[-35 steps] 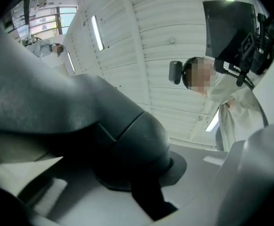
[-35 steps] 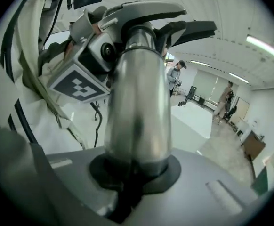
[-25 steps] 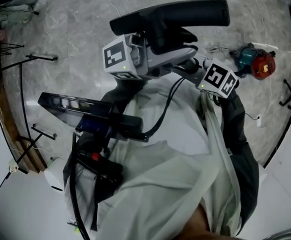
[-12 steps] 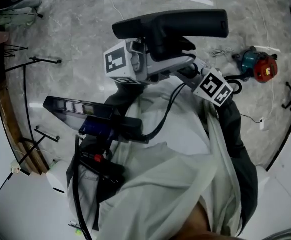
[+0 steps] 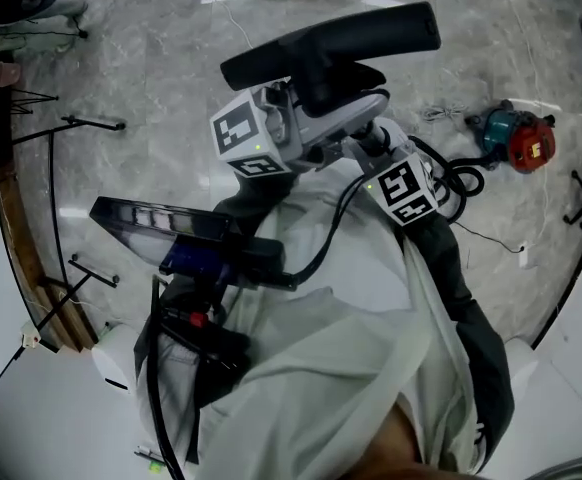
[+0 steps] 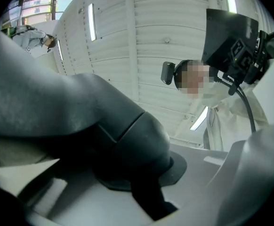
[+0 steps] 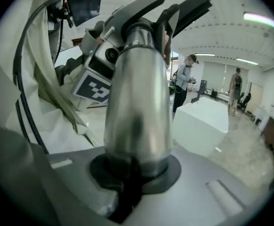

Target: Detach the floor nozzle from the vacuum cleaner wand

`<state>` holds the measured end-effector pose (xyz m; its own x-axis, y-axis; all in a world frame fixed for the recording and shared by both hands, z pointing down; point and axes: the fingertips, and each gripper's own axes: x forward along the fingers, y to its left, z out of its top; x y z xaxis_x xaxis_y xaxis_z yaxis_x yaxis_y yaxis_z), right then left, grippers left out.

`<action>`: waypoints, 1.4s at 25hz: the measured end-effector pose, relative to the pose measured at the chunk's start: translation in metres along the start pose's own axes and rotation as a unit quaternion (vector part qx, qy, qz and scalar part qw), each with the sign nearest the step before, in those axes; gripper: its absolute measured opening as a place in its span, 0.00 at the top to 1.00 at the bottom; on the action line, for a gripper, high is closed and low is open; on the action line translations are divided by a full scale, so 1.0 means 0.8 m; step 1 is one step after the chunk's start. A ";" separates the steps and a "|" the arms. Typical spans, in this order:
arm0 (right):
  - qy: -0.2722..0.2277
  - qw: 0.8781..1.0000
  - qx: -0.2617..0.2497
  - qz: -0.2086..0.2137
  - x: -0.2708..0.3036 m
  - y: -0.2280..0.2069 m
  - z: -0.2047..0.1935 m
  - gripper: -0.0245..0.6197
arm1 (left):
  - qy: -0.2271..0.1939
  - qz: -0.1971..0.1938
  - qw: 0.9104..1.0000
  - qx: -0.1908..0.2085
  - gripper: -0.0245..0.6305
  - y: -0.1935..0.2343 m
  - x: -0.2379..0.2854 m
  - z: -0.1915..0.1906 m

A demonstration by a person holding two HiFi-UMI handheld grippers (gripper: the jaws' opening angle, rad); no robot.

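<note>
The floor nozzle (image 5: 331, 38) is sitting up in the air in front of the person, and it's looking like it's not yet off the silver wand (image 7: 137, 98). The left gripper (image 6: 144, 182) is clamping down on the nozzle's dark grey neck (image 6: 127, 135), and the right gripper (image 7: 130, 178) is squeezing the wand near that joint. They're setting up the separation, I'd say. The next bit is probably calling for a straight pull apart, maybe with a release catch pressed first
</note>
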<state>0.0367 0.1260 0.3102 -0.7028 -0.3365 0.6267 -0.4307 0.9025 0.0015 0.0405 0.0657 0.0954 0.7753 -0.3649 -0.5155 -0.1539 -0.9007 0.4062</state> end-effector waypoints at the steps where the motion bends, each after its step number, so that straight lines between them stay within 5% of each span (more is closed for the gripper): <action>1: 0.000 1.000 -0.001 -0.014 0.000 -0.001 0.000 0.90 | 0.002 0.001 1.000 0.000 0.85 -0.001 -0.001 0.000; 5: -0.002 1.000 -0.008 0.018 -0.004 0.009 0.001 0.90 | 0.004 -0.030 1.000 0.001 0.85 -0.013 -0.002 0.000; 10: 0.001 0.980 -0.015 0.196 -0.034 0.046 -0.019 0.90 | 0.003 -0.174 0.985 -0.022 0.85 -0.057 -0.003 0.014; 15: 0.004 0.994 0.021 0.112 -0.037 0.018 -0.013 0.90 | -0.002 -0.144 0.989 0.031 0.85 -0.048 0.015 0.029; 20: 0.023 0.997 0.017 0.071 -0.021 0.003 -0.010 0.90 | 0.002 -0.091 0.995 0.038 0.85 -0.023 0.019 0.015; 30: 0.041 0.997 0.011 0.064 0.000 -0.001 -0.010 0.90 | -0.019 -0.033 0.999 0.018 0.85 0.007 0.000 0.015; 35: 0.048 0.999 0.009 0.014 0.005 -0.015 -0.003 0.90 | 0.025 0.011 0.996 0.087 0.85 0.012 0.007 0.014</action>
<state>0.0407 0.1142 0.3146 -0.6579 -0.2835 0.6978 -0.4220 0.9061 -0.0298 0.0364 0.0523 0.0880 0.7993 -0.3760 -0.4687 -0.2704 -0.9217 0.2782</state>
